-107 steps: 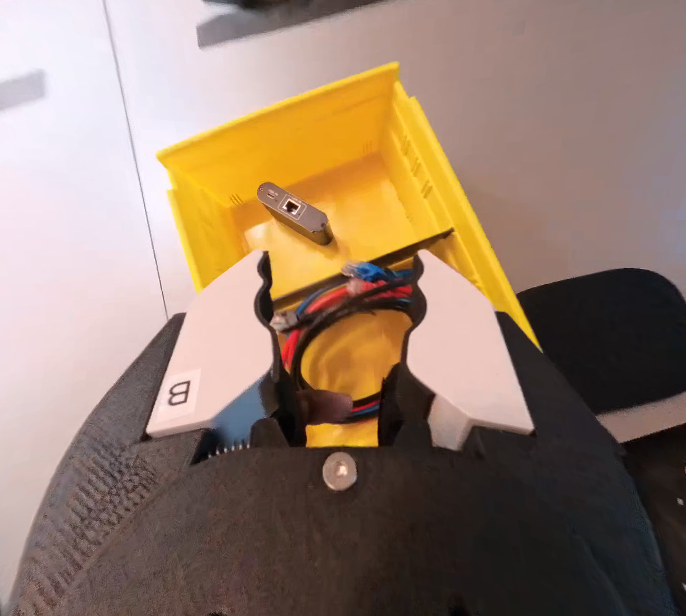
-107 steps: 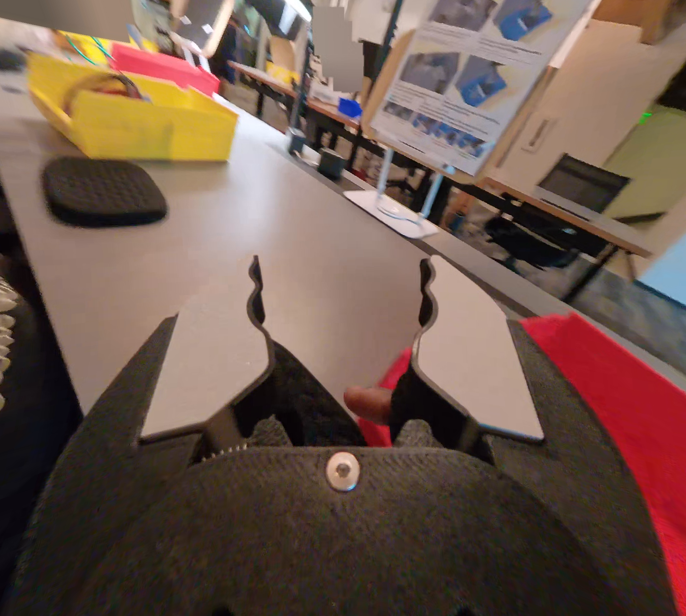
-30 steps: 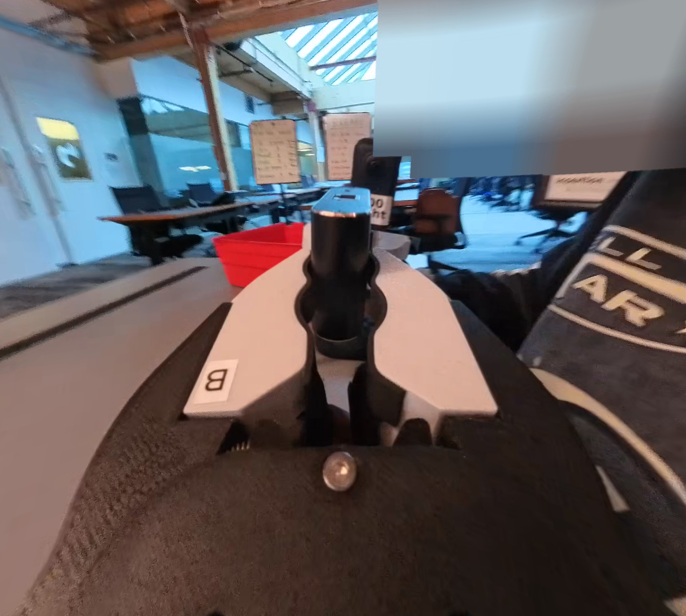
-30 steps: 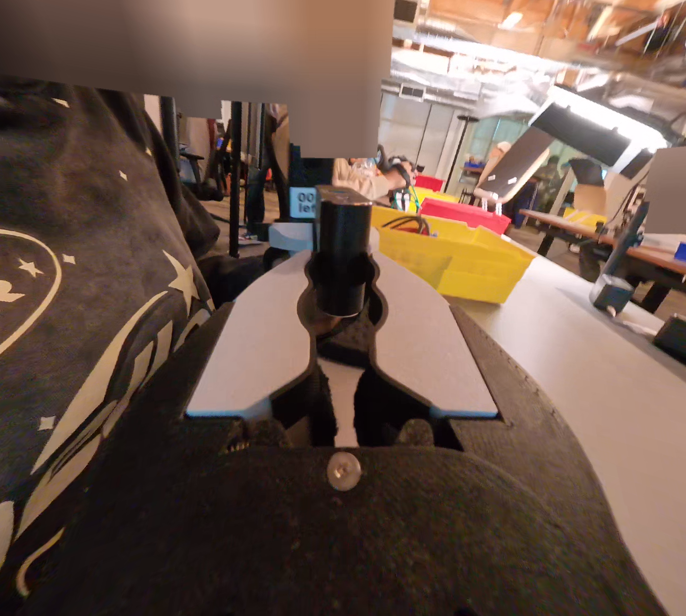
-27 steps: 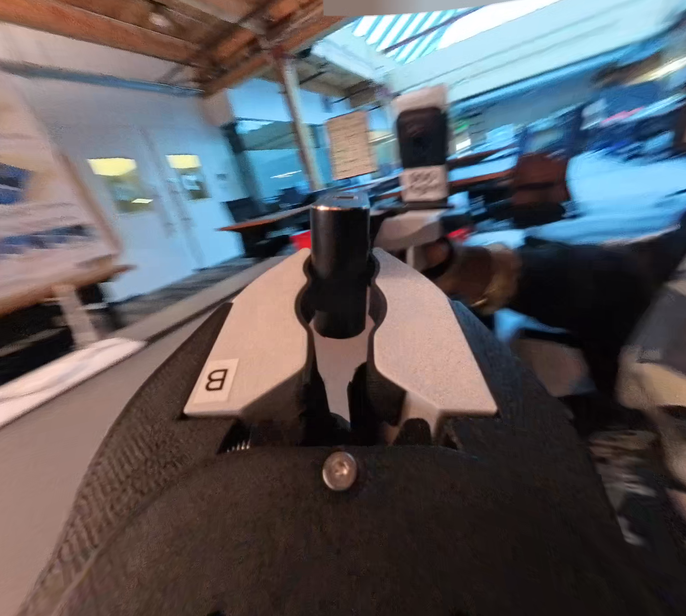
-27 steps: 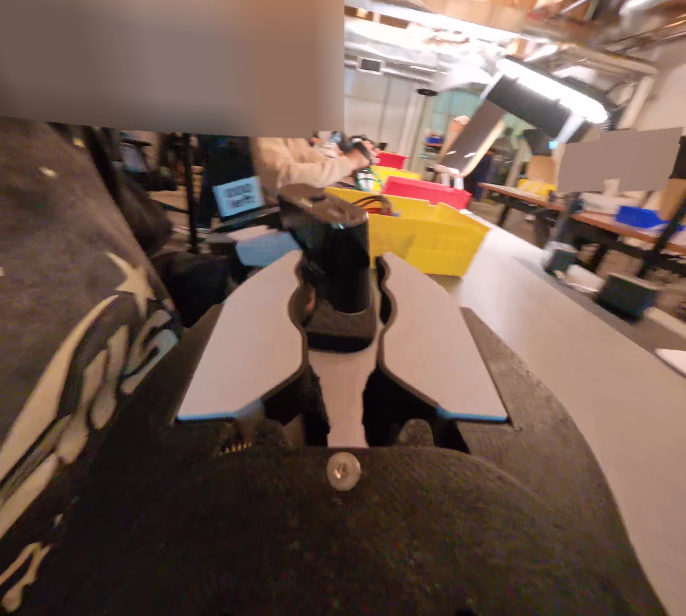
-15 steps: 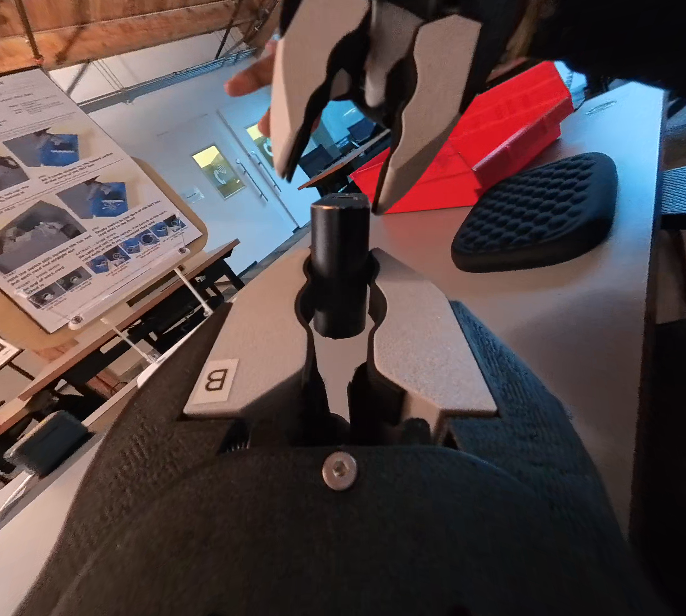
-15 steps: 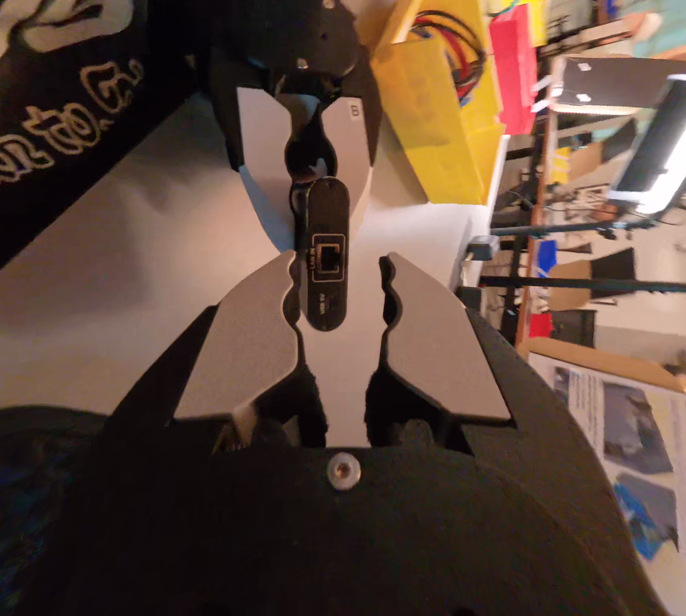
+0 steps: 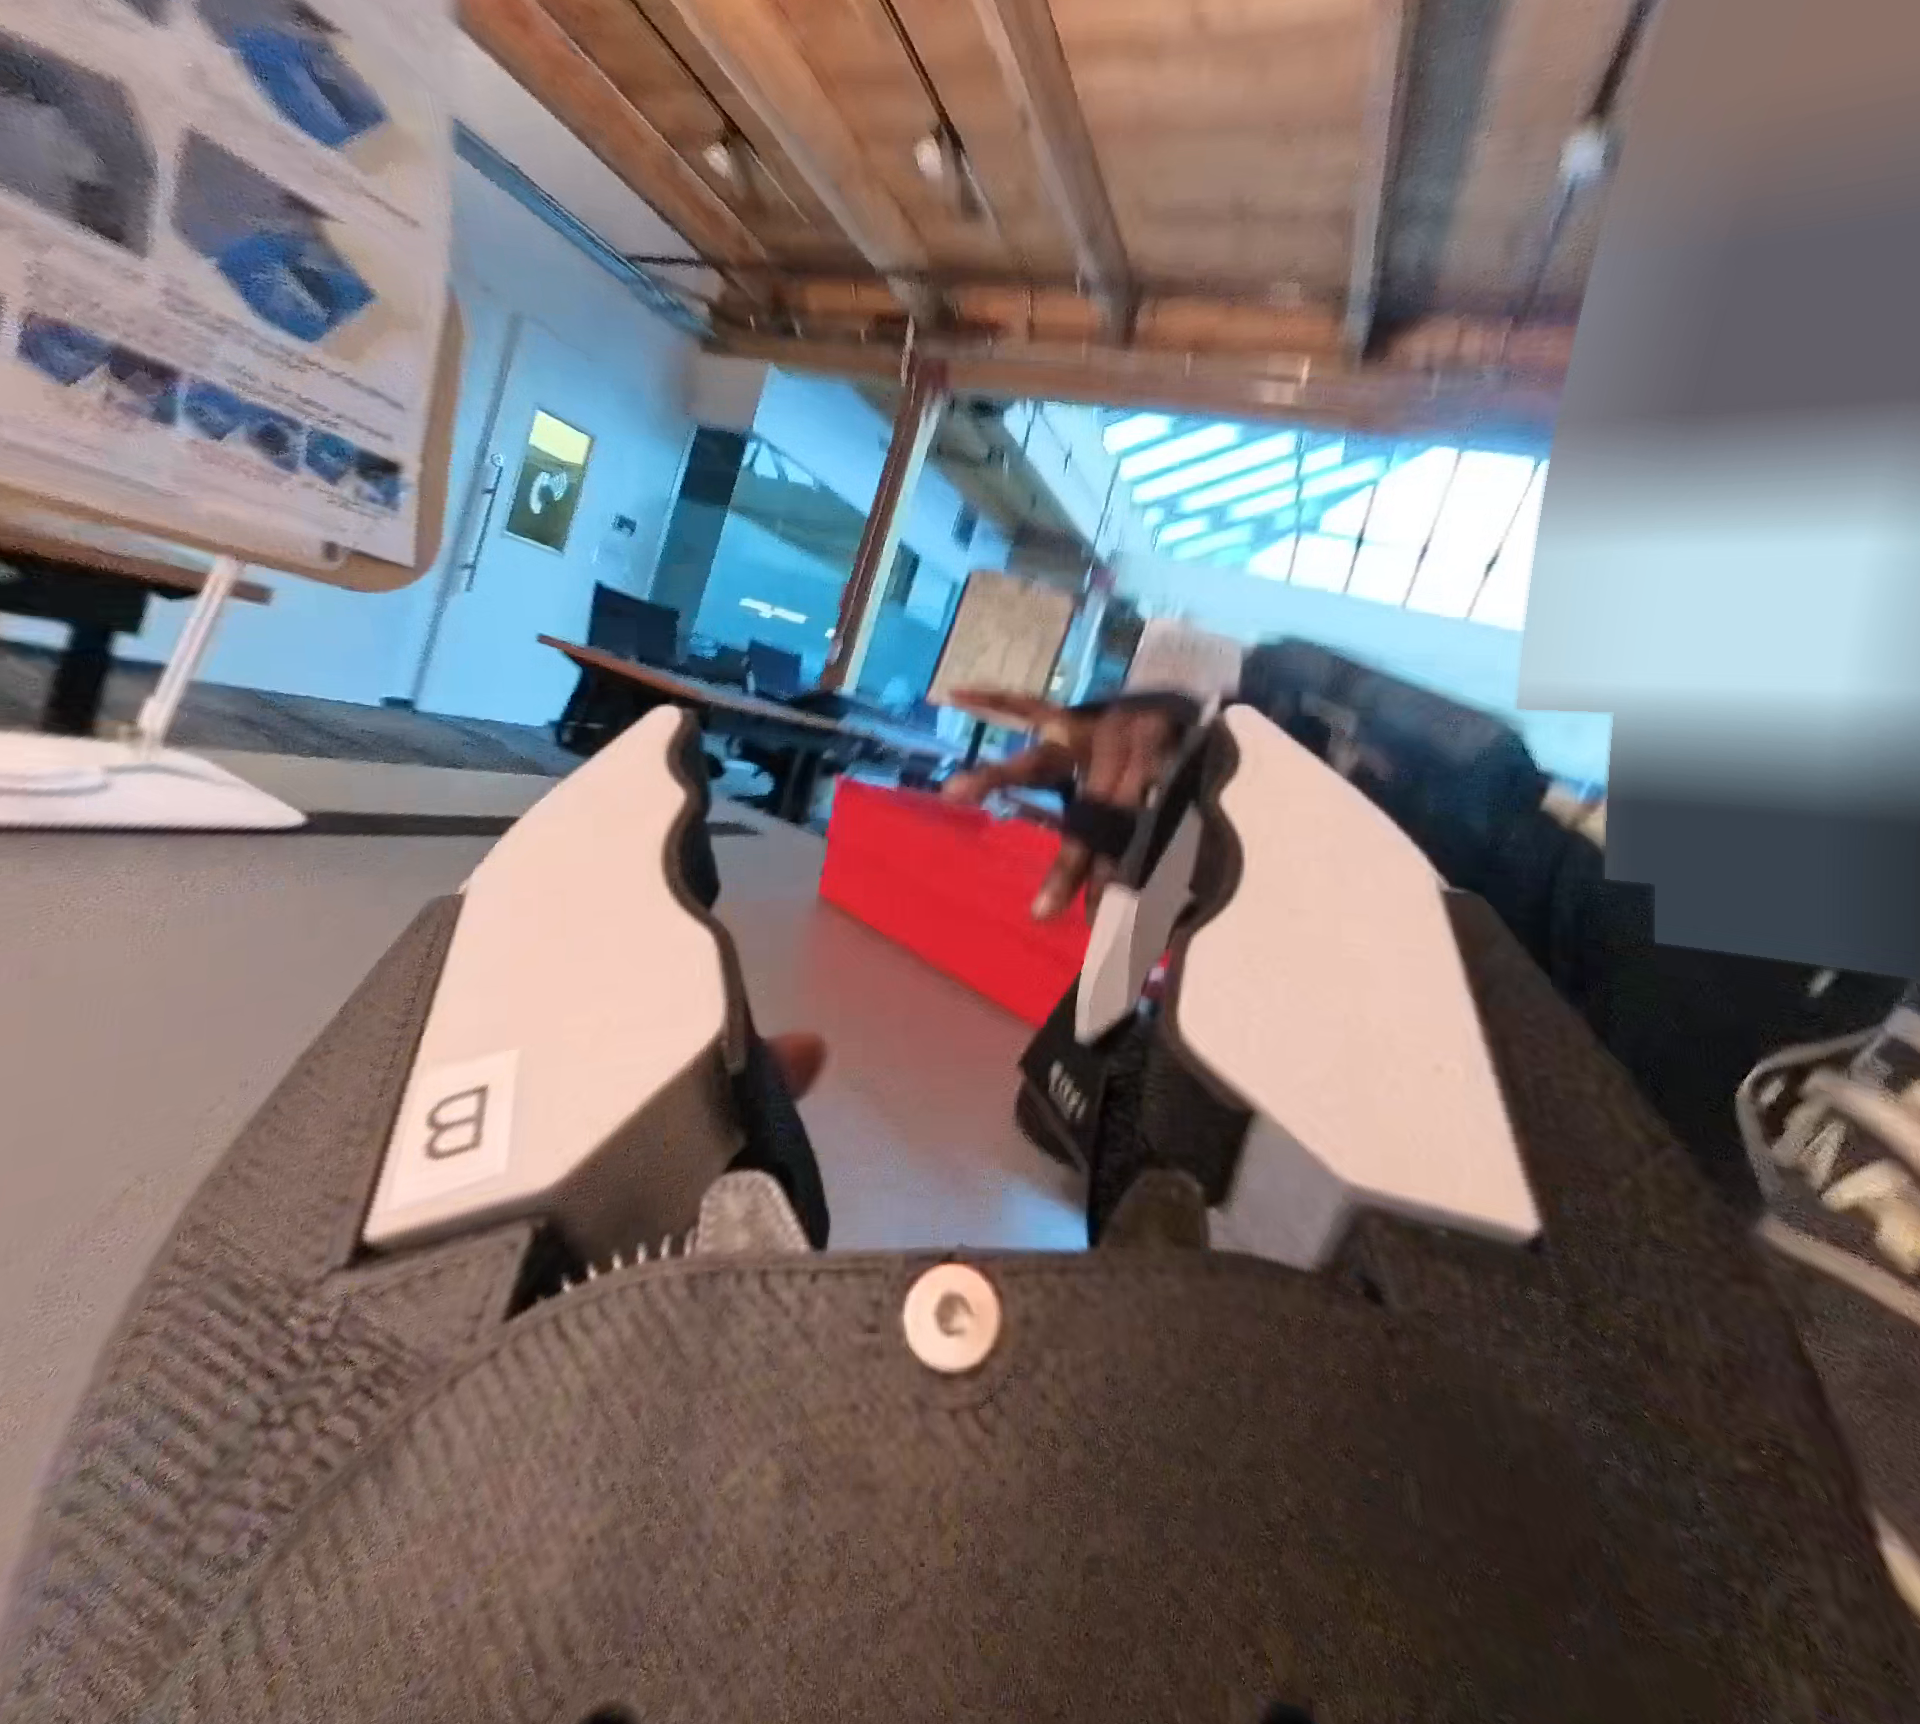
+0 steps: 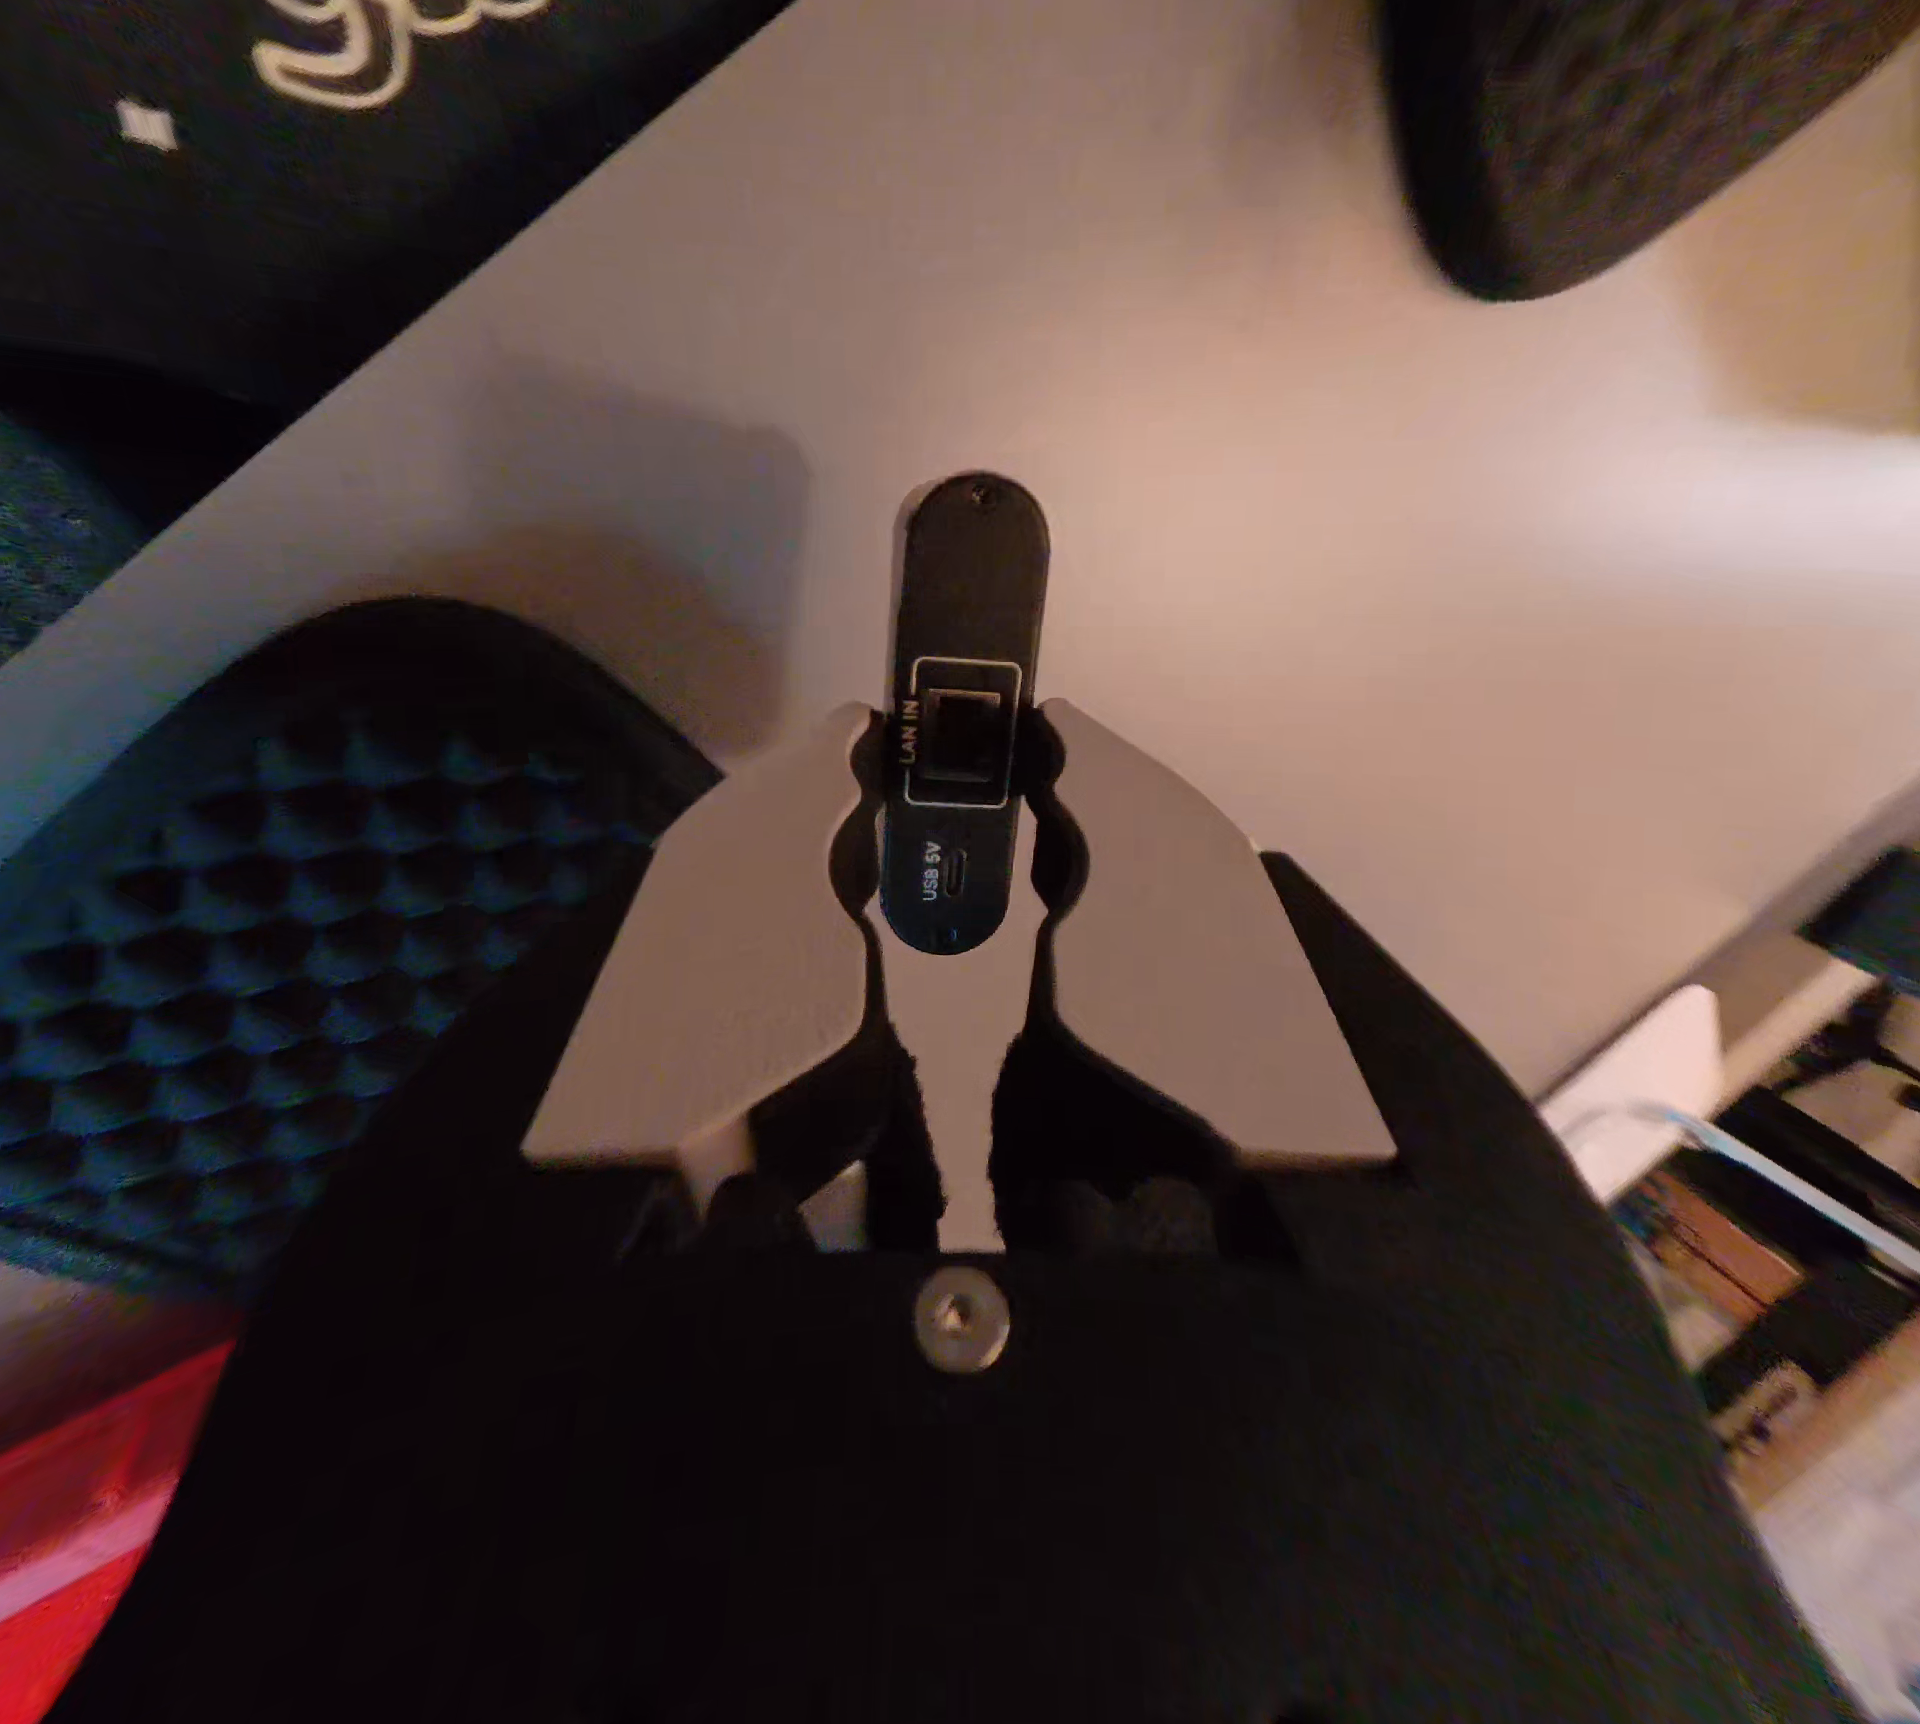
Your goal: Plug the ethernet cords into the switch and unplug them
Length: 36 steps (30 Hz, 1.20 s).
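Right tool (image 10: 956, 729) is pinching the black switch (image 10: 961, 718) by its sides, port end facing the camera, over the pale bench (image 10: 1299, 479). A black pad (image 10: 249, 905) sits just left, another pad (image 10: 1621, 43) further off. Left tool (image 9: 956, 801) is spread wide with nothing in it, low over the bench, a red bin (image 9: 935, 885) ahead. Room's an open workshop with wood ceiling beams (image 9: 935, 64) and an instruction board (image 9: 197, 199).

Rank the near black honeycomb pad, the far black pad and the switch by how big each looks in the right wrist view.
1. Near black honeycomb pad, cut off by the frame edge.
2. Far black pad, blurred and also cropped, so its true rank against the first is unsure.
3. Switch, smallest, clamped in the right gripper.
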### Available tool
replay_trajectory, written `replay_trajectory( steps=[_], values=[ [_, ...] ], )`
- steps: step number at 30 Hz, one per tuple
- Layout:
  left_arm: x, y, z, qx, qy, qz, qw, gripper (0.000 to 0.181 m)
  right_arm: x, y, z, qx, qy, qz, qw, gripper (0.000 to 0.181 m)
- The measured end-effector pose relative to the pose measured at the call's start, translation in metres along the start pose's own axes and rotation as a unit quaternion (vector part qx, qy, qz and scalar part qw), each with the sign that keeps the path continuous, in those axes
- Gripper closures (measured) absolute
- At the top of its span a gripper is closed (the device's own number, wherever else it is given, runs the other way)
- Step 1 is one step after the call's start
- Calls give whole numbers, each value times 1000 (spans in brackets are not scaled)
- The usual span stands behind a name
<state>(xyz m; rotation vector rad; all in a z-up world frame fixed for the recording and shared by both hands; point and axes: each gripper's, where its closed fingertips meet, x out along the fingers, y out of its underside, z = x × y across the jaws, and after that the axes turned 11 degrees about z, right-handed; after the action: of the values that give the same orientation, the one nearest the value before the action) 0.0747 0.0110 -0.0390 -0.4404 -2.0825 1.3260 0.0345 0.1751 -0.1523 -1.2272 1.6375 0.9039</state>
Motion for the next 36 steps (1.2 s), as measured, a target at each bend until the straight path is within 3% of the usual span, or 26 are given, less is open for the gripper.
replay_trajectory(
  steps=[2, 6, 11, 16, 21, 25, 26, 28, 30, 33, 36],
  values=[
    [-11, -10, 16, -36, -9, -25, 999, 88, 7, 2, 11, -4, -26, -12, 1000, 157],
    [-18, -10, 29, -13, -39, -45, 998, 87, 19, 2, 24, -36, -74, -13, 997, 156],
    [-14, -3, 25, 0, -32, -22, 999, 87, 29, 3, 29, -68, -125, -2, 990, 157],
    [-12, 1, 23, 18, -32, -10, 999, 87, 33, 6, 26, -77, -125, 18, 989, 157],
    [-13, 4, 23, 28, -39, -2, 999, 87, 22, 5, 12, -12, -50, 23, 998, 133],
    [-11, 5, 21, 38, -39, 2, 998, 85, -14, 5, -20, 125, 108, -30, 986, 103],
    [-11, 5, 21, 43, -40, 4, 998, 85, -29, 4, -31, 177, 164, -65, 968, 93],
    [-9, 7, 19, 54, -42, 11, 998, 81, -65, 2, -47, 279, 267, -172, 906, 62],
    [-6, 10, 16, 63, -41, 21, 997, 76, -106, 2, -52, 340, 375, -304, 807, 36],
    [-3, 7, 8, 79, -34, 28, 996, 68, -148, 15, -34, 368, 499, -422, 662, 36],
    [-6, -9, -2, 106, -37, 21, 993, 68, -138, 28, -13, 407, 532, -431, 605, 36]
  ],
)
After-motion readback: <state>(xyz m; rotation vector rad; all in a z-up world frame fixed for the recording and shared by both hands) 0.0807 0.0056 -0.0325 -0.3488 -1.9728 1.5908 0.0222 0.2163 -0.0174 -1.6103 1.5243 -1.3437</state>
